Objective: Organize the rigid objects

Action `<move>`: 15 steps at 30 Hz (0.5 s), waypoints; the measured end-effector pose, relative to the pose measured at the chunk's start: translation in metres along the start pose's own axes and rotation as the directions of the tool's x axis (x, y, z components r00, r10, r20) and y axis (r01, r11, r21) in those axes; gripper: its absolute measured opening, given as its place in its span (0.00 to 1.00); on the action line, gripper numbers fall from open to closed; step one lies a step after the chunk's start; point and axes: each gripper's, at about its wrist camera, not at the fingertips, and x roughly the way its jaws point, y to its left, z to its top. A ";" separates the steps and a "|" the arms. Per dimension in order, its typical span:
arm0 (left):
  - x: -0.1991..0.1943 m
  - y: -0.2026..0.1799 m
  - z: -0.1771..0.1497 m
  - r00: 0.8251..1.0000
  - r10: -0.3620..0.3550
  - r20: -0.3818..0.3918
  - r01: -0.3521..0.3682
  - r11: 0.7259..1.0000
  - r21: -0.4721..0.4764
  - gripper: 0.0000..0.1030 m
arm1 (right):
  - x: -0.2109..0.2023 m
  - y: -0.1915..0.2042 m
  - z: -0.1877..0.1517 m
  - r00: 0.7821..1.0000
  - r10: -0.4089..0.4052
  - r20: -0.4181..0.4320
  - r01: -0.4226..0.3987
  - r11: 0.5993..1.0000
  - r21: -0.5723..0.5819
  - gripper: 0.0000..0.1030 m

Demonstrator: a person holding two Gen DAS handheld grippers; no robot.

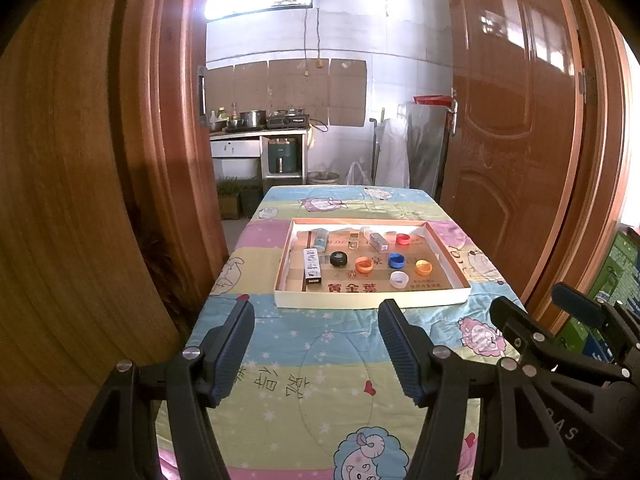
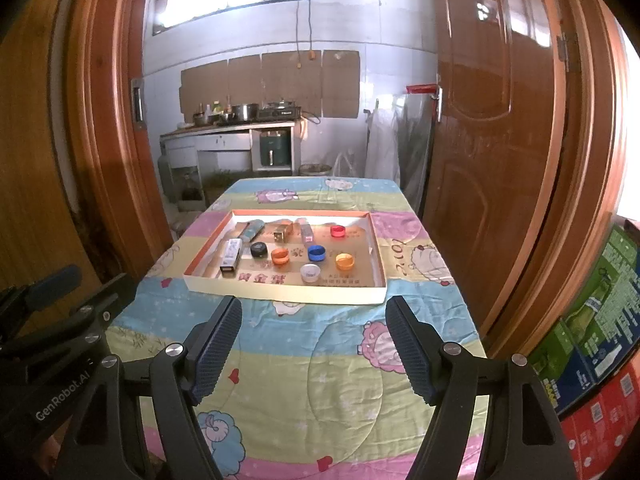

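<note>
Both grippers: I hold left gripper (image 1: 316, 344) and right gripper (image 2: 314, 344) side by side over the near end of the quilted table (image 1: 320, 360), jaws spread wide, nothing between the pads.
Tray: shallow cardboard tray (image 1: 372, 300) lies at 12 o'clock from both, well apart from the fingertips; its long side runs 9-to-3 across my view.
Caps: six loose caps sit in the tray's middle and right part — black cap (image 1: 338, 258), orange cap (image 1: 364, 265), blue cap (image 1: 397, 259), white cap (image 1: 399, 279), yellow-orange cap (image 1: 423, 267), red cap (image 1: 403, 239).
Boxes: slim white-and-black box (image 1: 312, 267) lies at the tray's 9 o'clock side, long axis 12-to-6, roughly in line with my fingers; more small boxes at the far edge, too small to sort out.
Nearer hand: I judge left nearer the slim box, right nearer the white and yellow-orange caps.
Next move: I judge a straight reach toward 12 o'clock.
</note>
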 end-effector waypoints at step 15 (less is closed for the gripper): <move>-0.002 0.001 -0.001 1.000 -0.001 -0.003 0.001 1.000 0.001 0.63 | -0.001 0.000 -0.001 1.000 0.001 0.000 -0.001 1.000 0.000 0.74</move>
